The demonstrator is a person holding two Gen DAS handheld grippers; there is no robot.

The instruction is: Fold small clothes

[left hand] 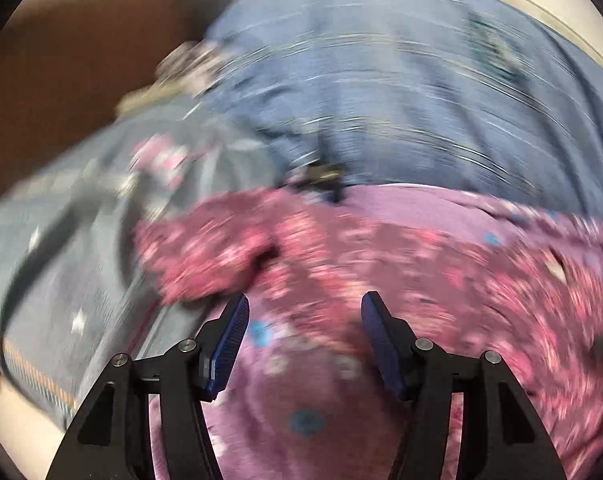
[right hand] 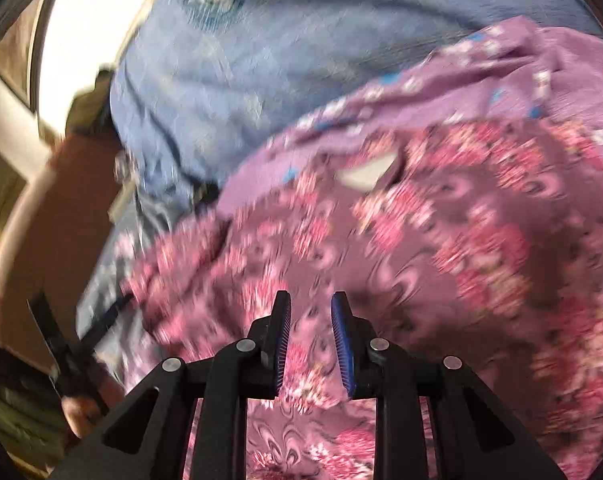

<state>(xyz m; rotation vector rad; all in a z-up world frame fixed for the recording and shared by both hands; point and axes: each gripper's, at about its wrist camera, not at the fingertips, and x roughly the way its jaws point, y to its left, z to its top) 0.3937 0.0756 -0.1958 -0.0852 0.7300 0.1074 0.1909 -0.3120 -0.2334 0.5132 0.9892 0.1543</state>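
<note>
Two grippers, left wide apart and empty, right narrowly parted and gripping nothing, poised over the floral garment lying rumpled on a blue sheet, seemingly seeking a fold edge.

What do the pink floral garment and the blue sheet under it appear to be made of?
Pink floral garment: looks like thin, soft printed woven cloth, matte; it bunches and wrinkles, and its paler lilac reverse shows at a turned edge. Blue sheet: seemingly a light woven fabric, matte, with shallow creases and a faint printed pattern. Motion blur leaves the exact fibre open.
</note>
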